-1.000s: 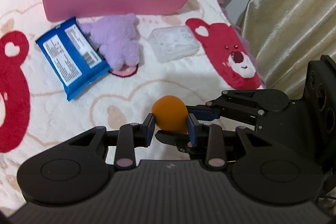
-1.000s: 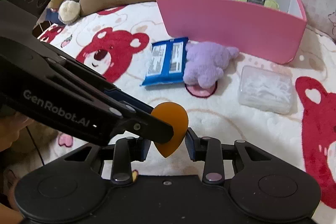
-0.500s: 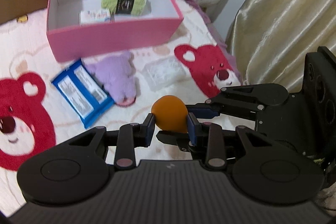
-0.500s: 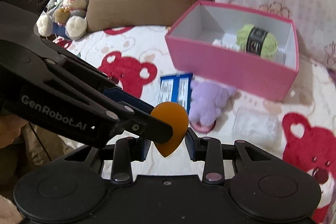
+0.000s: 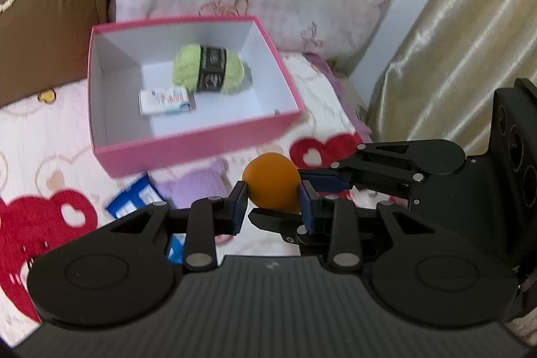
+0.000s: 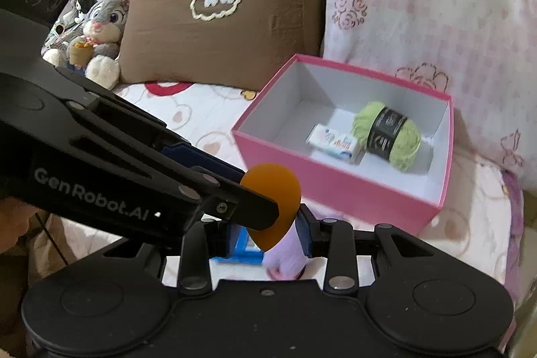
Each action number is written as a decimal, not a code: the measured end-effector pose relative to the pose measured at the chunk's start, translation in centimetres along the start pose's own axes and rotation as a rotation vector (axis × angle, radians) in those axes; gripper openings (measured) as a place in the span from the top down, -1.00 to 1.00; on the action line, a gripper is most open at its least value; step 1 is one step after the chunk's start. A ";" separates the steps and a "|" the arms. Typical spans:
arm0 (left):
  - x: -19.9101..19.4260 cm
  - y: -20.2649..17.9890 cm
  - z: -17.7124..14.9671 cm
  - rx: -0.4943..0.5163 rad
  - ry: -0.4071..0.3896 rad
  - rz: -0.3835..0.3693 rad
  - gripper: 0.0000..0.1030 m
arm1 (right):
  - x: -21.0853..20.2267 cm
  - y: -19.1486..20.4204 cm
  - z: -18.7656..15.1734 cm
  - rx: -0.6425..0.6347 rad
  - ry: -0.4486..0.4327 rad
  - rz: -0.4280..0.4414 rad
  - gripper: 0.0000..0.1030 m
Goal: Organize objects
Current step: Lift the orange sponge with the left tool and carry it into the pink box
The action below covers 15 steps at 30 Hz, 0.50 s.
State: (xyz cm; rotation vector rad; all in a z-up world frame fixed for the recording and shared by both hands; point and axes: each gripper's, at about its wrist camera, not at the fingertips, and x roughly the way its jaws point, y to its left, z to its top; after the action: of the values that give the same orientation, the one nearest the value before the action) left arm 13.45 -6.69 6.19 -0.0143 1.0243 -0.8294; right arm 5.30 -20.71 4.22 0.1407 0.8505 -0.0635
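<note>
Left wrist view: left hand-held gripper holds the orange sponge, now raised nearer the pink box; right hand-held gripper's closure cannot be told.

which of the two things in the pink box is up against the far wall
The green yarn ball with the black band. It lies at the back of the pink box; the small white packet lies in front of it, nearer the middle.
</note>
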 end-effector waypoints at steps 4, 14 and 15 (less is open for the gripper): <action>0.7 0.9 2.1 0.003 -0.020 0.028 0.39 | 1.4 -1.5 1.8 0.015 -0.008 0.020 0.24; 4.5 5.1 7.2 -0.018 -0.052 0.081 0.42 | 7.2 -5.0 5.8 0.070 -0.036 0.047 0.24; 5.0 5.2 7.8 0.002 -0.062 0.086 0.42 | 8.0 -5.3 6.4 0.074 -0.029 0.037 0.24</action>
State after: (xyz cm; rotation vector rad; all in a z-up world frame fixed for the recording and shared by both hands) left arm 23.74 -8.82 4.74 0.0055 0.9595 -0.7470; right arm 14.72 -26.95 1.80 0.2241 0.8168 -0.0623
